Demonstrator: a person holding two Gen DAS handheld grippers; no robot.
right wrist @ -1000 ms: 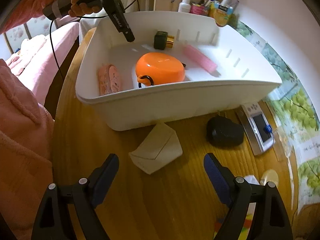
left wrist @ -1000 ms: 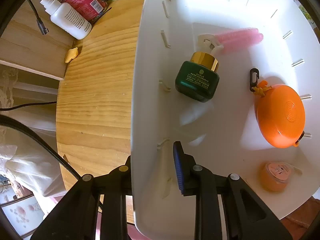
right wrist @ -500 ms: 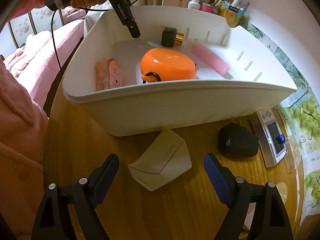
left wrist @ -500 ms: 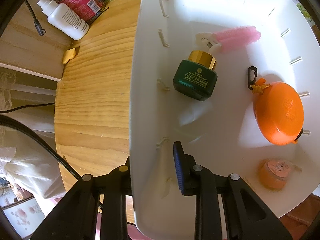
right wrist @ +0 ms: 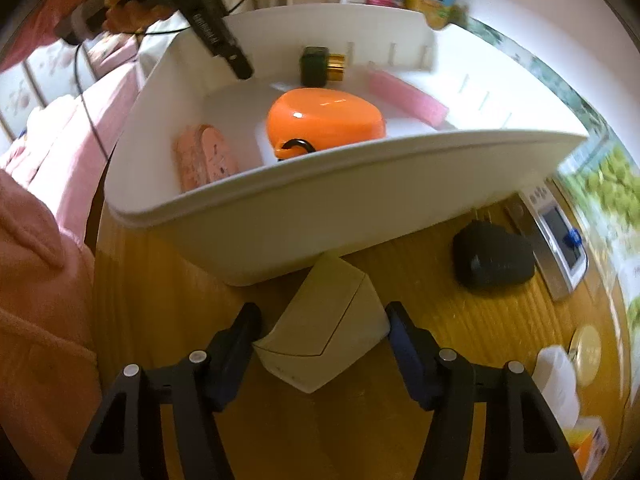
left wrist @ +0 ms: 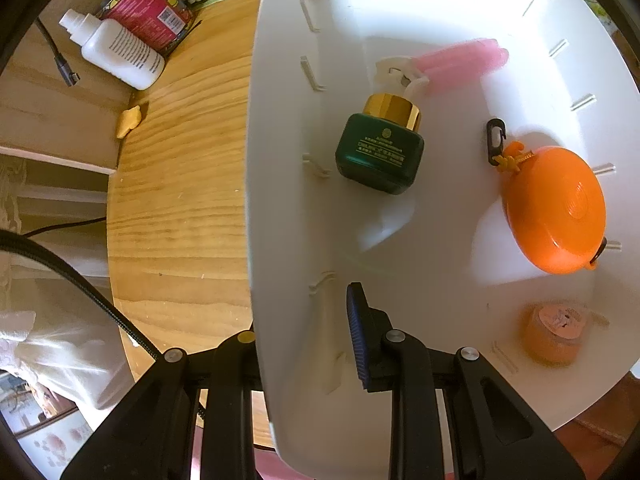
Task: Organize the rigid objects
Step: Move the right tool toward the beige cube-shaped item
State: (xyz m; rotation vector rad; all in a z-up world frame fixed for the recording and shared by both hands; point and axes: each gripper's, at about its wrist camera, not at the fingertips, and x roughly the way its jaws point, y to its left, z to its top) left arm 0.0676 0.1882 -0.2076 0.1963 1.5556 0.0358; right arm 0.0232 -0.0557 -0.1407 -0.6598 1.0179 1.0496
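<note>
**Right tongs set around the cream box; left tongs steadying the bin**

Step in hand, as I judge it: picking up the next loose item for the bin. My right gripper (right wrist: 322, 334) is low over the wooden table (right wrist: 420, 288), fingers spread, one on each side of the cream box (right wrist: 326, 326). The box lies on the table, its far end touching or tucked just under the near wall of the white bin (right wrist: 320, 208). The right finger looks to be at or very near the box's right corner. On the left I cannot tell whether there is contact. Not yet pinched.

My left gripper (left wrist: 304, 328) straddles the bin's left wall: the blue-padded finger is inside, the other outside. It appears to clamp the wall, though the actual pad contact is hidden behind the plastic.

Already in the bin:
- green bottle with gold cap (left wrist: 380, 152), far left
- pink roller (left wrist: 460, 60), far side
- orange round case (left wrist: 556, 208), middle
- small orange jar (left wrist: 554, 328), near corner, blurred

On the table to the right: a black object (right wrist: 494, 258) and a silver device (right wrist: 556, 236), both well clear of my fingers.

Next move calls for: close squarely on the box's two sides, draw it back slightly from the bin wall before lifting, then clear the rim and set it in open floor space. Risk: the angled box may twist as the fingers close.
</note>
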